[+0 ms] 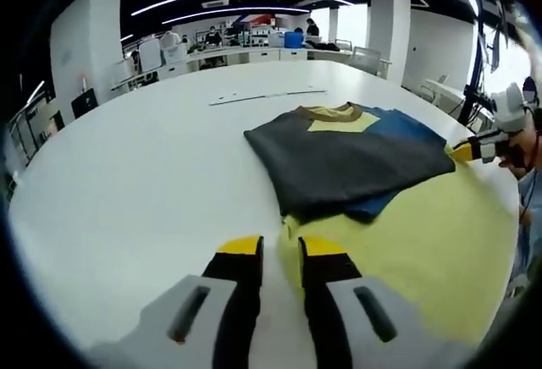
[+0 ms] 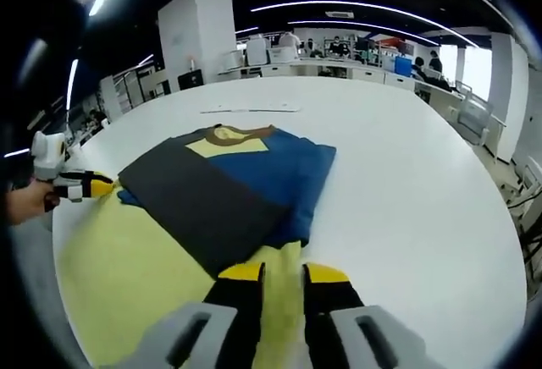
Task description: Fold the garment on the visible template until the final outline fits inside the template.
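Observation:
The garment lies folded into a rough rectangle, dark grey over blue, with a brown collar and a yellow patch at its far end. It rests on the yellow template, which spreads out past its near side. My left gripper hovers low at the template's edge, just short of the garment, jaws drawn together with only a thin slit and nothing held. My right gripper sits over the template at the near corner of the garment, jaws likewise close. Each gripper also appears at the other view's side: right, left.
The white table is wide and bare to the left of the garment. A thin dark strip lies on it beyond the collar. A person's hand holds the right gripper. Desks and people stand far behind.

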